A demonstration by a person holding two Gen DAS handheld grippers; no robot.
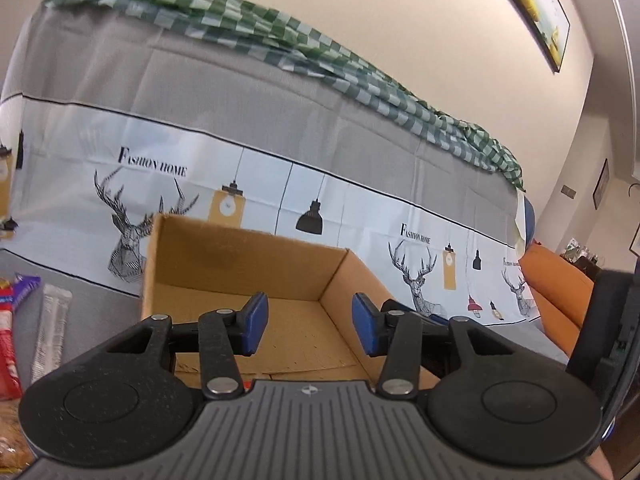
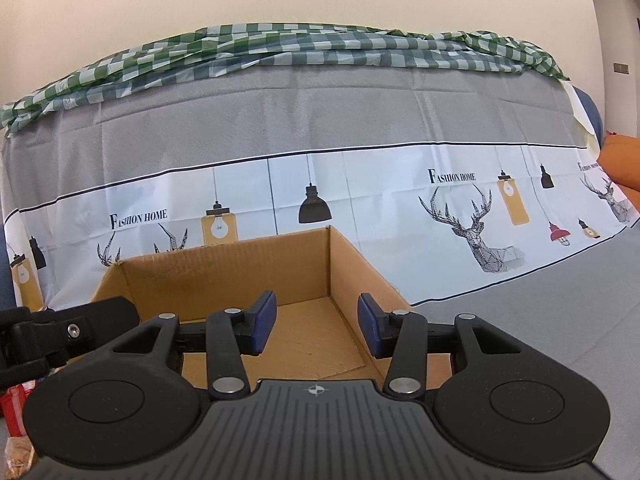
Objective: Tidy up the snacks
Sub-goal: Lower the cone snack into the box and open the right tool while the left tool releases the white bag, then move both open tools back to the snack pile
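Left gripper (image 1: 308, 324): we see its blue pads (image 1: 256, 322) standing apart with nothing between them, poised over the near edge of the cardboard box (image 1: 248, 264).

Right gripper (image 2: 316, 328): released likewise; its pads (image 2: 370, 330) bracket only bare box floor. Neither tool carries anything.

Cardboard box: open-topped, sitting on the grey cloth (image 2: 560, 312) just in front of both grippers. In both views its floor looks empty, so we judge the sorting is at an early stage or between items.

Snacks, left side: in the left wrist view we count a clear, pale stick-shaped pack (image 1: 52, 332), a purple wrapper (image 1: 24, 292) and a red packet (image 1: 8, 344) lying beside the box's left wall, all outside it. A golden, crumbly-looking bag shows at the lower left corner, too cropped to name.

Backdrop: printed cloth (image 2: 320, 184) with deer and lamps, checked green cloth (image 2: 280, 48) bunched along the top. Not part of the job.

Step in hand: we judge it to be reaching for the next snack with free fingers.

Doing it well: we would take the left gripper to the nearest pack, since the pile lies on its side. We would close across the pack's narrow width, not its length, and lightly, as the wrappers look soft.

Placing: we would lift clear of the box wall and release low over the floor, toward a corner.
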